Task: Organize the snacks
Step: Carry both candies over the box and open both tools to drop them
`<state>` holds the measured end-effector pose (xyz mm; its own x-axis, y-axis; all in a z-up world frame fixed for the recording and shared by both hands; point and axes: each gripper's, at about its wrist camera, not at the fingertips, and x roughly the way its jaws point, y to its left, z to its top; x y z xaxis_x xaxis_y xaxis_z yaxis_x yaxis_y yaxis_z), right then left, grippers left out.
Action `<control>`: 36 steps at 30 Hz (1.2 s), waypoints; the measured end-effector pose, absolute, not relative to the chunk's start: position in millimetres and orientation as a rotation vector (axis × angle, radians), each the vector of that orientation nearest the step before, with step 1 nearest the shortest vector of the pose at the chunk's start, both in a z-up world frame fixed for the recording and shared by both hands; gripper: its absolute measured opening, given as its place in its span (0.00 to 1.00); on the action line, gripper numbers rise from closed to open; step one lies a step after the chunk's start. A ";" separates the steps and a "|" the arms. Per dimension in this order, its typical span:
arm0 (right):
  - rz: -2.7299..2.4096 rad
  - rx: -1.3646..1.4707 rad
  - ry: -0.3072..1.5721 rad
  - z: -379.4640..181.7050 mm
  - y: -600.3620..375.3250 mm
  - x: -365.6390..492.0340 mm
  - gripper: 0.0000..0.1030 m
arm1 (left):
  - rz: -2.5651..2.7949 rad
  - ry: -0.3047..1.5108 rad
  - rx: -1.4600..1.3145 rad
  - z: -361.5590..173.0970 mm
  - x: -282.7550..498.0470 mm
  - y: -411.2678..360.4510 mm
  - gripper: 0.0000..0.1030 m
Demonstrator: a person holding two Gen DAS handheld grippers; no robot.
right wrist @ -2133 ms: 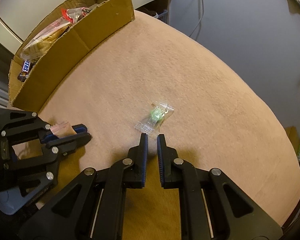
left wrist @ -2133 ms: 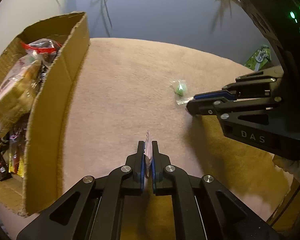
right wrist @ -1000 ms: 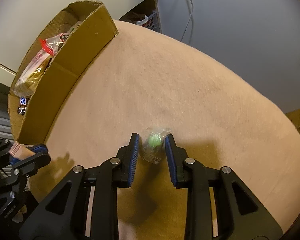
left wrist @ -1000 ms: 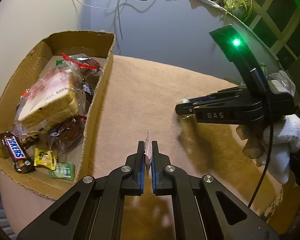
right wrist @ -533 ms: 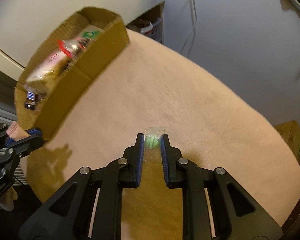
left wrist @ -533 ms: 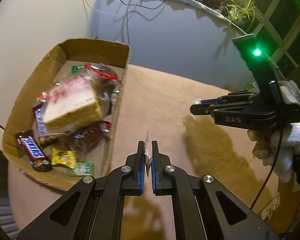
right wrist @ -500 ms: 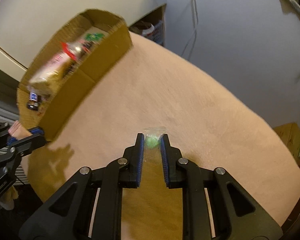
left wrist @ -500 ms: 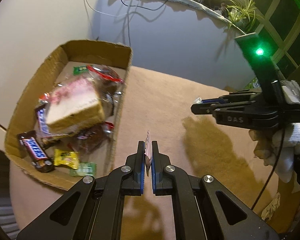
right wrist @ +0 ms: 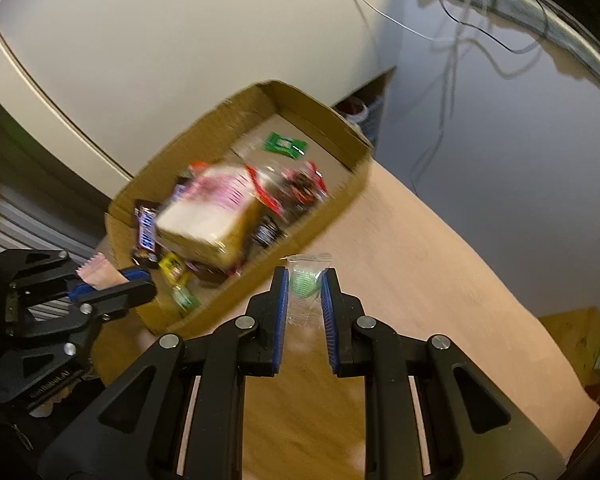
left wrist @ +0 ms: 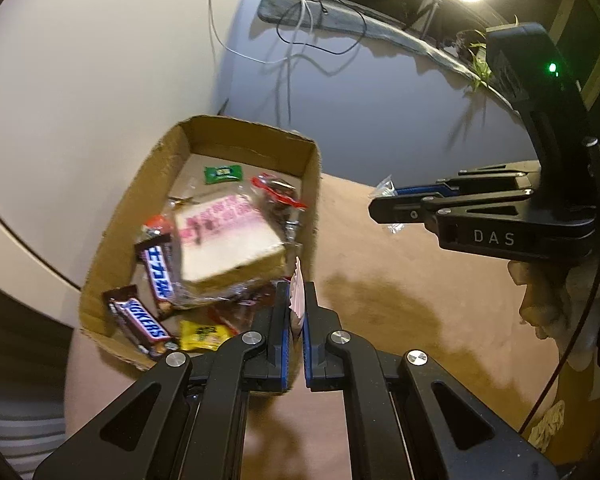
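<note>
From the left wrist view, the left gripper (left wrist: 296, 316) is clenched on a small flat pink sachet with a serrated edge (left wrist: 298, 300), held just over the near right wall of the open brown cardboard box (left wrist: 314, 168) on the round table with a beige cloth (left wrist: 400, 320). Inside the box lie a bread slice in a clear wrapper with pink print (left wrist: 228, 240), a brown Snickers bar (left wrist: 140, 326), a yellow candy (left wrist: 202, 336) and a small green packet (left wrist: 223, 173). To the right, the right gripper (left wrist: 380, 210) hangs above the cloth with a bit of clear wrapper sticking out. From the right wrist view, which is blurred, the right gripper (right wrist: 305, 284) grasps a green sweet in a clear plastic wrapper (right wrist: 305, 286) between its blue pads; it seems to be near the outside of the box wall, not yet above the inside. The left gripper (right wrist: 112, 286) shows at the left with the sachet at the box's near corner. To do this step well, I think each hand should first come fully over the box interior, then lower a little before letting go, so the light wrappers do not flutter onto the cloth; the two tools should also keep apart.
</note>
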<state>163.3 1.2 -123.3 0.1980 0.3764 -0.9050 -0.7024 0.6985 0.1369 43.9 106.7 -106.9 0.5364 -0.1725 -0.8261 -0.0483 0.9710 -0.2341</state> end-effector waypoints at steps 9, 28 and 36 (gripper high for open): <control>0.812 -0.343 1.127 -114.9 34.2 172.3 0.16 | -0.026 1.008 -0.256 -113.3 48.9 131.7 0.04; 0.854 -0.321 1.090 -105.7 62.7 169.0 0.40 | 0.049 1.002 -0.277 -110.0 49.6 154.3 0.17; 0.836 -0.312 1.047 -90.8 44.5 158.0 0.53 | 0.070 0.983 -0.269 -98.8 41.3 150.8 0.32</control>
